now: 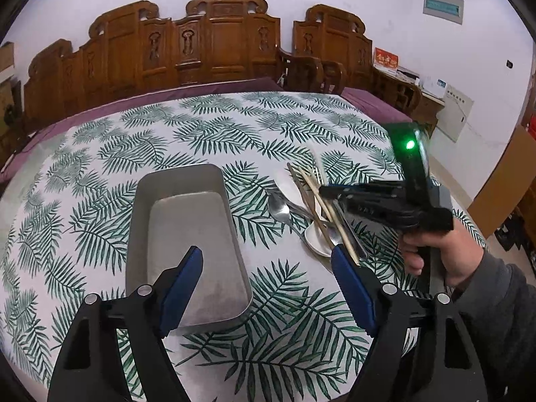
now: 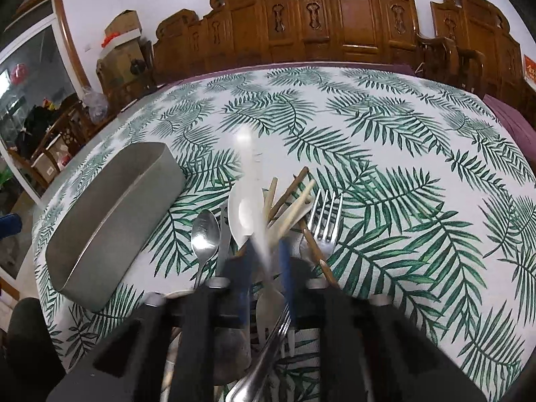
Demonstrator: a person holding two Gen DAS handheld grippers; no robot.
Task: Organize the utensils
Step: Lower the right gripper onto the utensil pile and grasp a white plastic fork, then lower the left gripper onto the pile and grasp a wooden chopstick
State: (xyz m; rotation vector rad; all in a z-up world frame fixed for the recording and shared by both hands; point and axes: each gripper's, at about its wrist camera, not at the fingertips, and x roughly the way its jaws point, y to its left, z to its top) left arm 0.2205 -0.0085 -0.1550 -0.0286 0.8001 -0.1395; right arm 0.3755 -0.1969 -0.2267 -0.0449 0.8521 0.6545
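A grey metal tray (image 1: 140, 234) lies on the leaf-print tablecloth; in the right wrist view the tray (image 2: 110, 214) is at left. A pile of utensils lies to its right: metal spoon (image 1: 279, 209), white spoon (image 1: 316, 239), chopsticks (image 1: 315, 194). My left gripper (image 1: 268, 284) is open over the tray's near right corner. My right gripper (image 2: 266, 268) is shut on a metal table knife (image 2: 258, 234), its blade blurred and pointing away over the pile of metal spoon (image 2: 204, 234), white spoon (image 2: 244, 214), chopsticks (image 2: 294, 214) and fork (image 2: 323, 224). The right gripper also shows in the left wrist view (image 1: 326, 192).
Carved wooden chairs (image 1: 214, 40) stand behind the table's far edge. A purple cloth (image 1: 375, 104) shows under the tablecloth. Boxes and clutter (image 2: 117, 53) stand at far left in the right wrist view.
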